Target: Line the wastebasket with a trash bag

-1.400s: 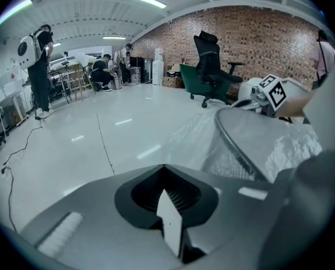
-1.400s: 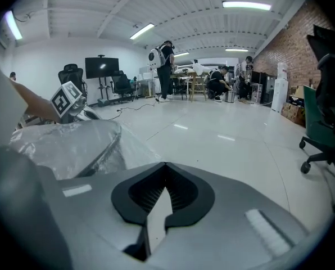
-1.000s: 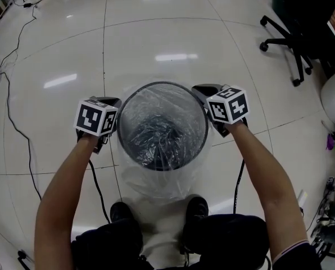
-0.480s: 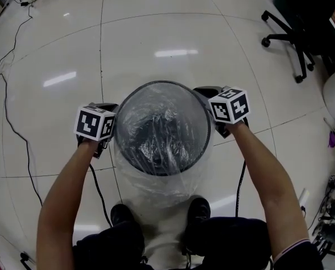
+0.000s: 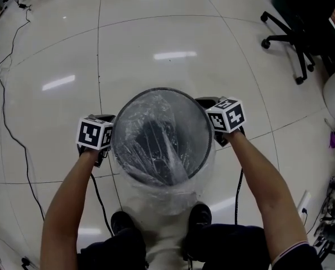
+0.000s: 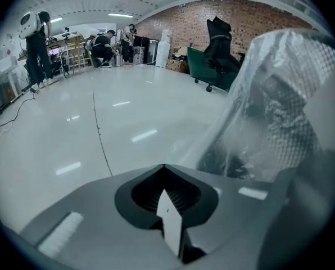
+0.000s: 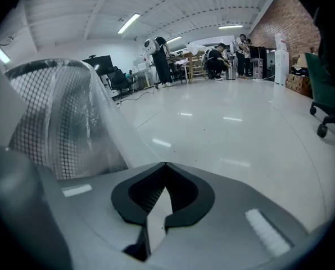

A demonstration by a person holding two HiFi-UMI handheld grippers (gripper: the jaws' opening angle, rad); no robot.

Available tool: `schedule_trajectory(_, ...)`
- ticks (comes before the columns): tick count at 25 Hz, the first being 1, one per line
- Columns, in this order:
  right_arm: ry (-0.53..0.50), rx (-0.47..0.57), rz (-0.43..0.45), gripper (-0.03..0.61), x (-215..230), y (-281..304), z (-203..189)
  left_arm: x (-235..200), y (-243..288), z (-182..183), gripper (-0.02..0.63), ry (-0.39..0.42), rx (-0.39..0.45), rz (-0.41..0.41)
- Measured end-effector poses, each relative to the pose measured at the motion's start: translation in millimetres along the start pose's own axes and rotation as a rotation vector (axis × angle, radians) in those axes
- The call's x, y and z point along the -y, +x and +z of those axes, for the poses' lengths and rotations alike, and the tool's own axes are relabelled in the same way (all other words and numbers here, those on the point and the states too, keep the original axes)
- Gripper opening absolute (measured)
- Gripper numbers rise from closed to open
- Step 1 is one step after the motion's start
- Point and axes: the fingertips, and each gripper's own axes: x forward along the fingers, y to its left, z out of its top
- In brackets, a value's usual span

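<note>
- Both grippers have come down since a second ago: they were up level with the rim, and now they sit lower along the sides of the wastebasket (image 5: pixel 163 90), one on each flank.
- The trash bag (image 5: pixel 156 151) has changed with them. The dark, crumpled hollow seen earlier now looks smoother, with pale film pulled across the mouth.
- The left gripper (image 6: pixel 164 167) has its jaws squeezed tight together, with a thin pale sliver of the bag's film pinched between them.
- From that view the clear plastic runs up and right from the jaws, draping over the black mesh wall.
- The right gripper (image 7: pixel 166 165) is the same: jaws closed, a strip of film nipped in the gap, and the sheet sloping away left over the mesh.
- From overhead, the bag is folded over the round rim all the way round, and a clear skirt hangs down the outside on the near side.
- The wastebasket stands upright on the glossy white floor (image 5: pixel 173 32), just ahead of the person's shoes (image 5: pixel 121 221).
- Both forearms reach forward either side of it.
- An office chair (image 5: pixel 294 38) is well apart at the upper right, and a black cable (image 5: pixel 10 131) trails across the floor on the left.
</note>
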Motion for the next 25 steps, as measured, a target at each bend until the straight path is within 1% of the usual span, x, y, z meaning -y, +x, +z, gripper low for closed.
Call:
schedule_trajectory(2, 0.002, -0.009, 0.007, 0.002, -3, 3, -5, -2, 2, -5, 0.011, -0.01, -0.014, 0.004)
schedule_trajectory(5, 0.007, -0.017, 0.014, 0.002, -3, 6, -11, 4, 7, -6, 0.011, -0.015, -0.019, -0.015)
schedule_trajectory(9, 0.016, -0.032, 0.015, 0.002, -1, 7, -22, 9, 14, -10, 0.011, 0.002, -0.03, -0.019)
schedule_trajectory(14, 0.024, -0.054, 0.02, 0.002, -3, 12, -34, 7, 17, -22, 0.011, -0.007, -0.063, -0.014)
schedule_trajectory(19, 0.031, -0.073, 0.027, 0.002, -3, 15, -44, 9, 21, -30, 0.011, 0.005, -0.091, -0.012)
schedule_trajectory(25, 0.039, -0.083, 0.03, 0.002, -4, 18, -50, 9, 24, -37, 0.011, -0.011, -0.097, -0.016)
